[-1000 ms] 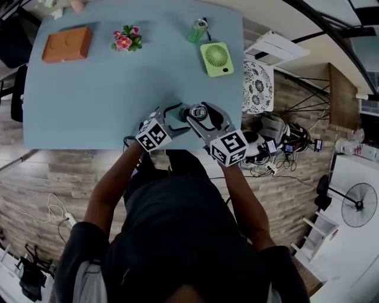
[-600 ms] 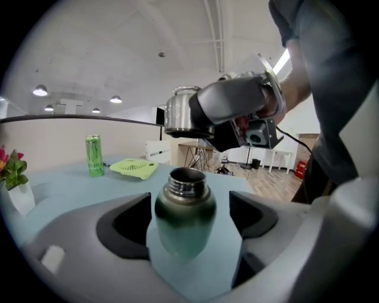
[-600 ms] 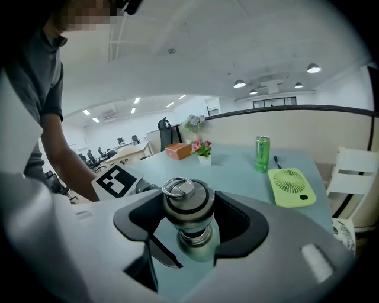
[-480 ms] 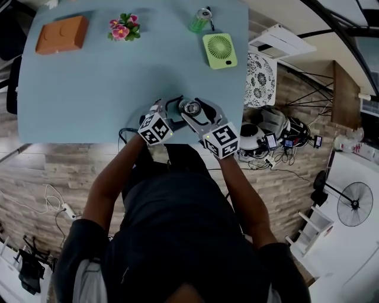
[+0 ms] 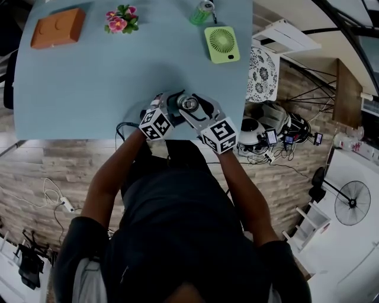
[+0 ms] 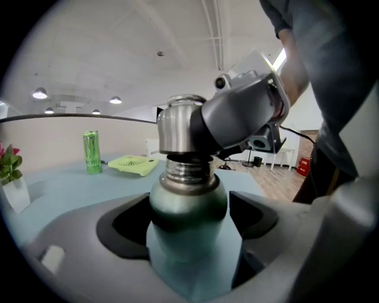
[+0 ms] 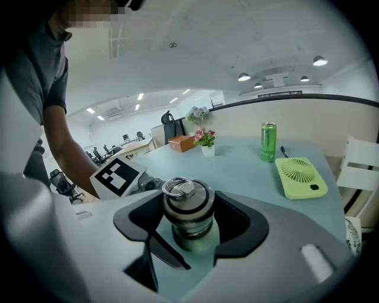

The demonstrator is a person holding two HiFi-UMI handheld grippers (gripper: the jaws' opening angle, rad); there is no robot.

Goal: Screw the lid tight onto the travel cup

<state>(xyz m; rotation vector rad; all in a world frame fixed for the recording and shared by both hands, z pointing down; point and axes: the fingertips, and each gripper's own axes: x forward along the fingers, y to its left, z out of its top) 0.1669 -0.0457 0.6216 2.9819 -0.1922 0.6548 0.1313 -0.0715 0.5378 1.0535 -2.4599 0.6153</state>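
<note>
A green travel cup stands on the light-blue table near its front edge. My left gripper is shut on the cup's body, low down. A steel lid with a ring on top sits on the cup's threaded neck, where a few threads show below it. My right gripper is shut on the lid, one jaw on each side. In the head view the lid shows between the left gripper and the right gripper, which meet at the cup.
Across the far side of the table lie an orange box, a small flower pot, a green can and a green hand fan. A patterned chair seat stands off the table's right edge.
The head view has shifted a little, so everything sits slightly higher in the picture. Both grippers keep their hold on the cup and lid; no clear turn shows.
</note>
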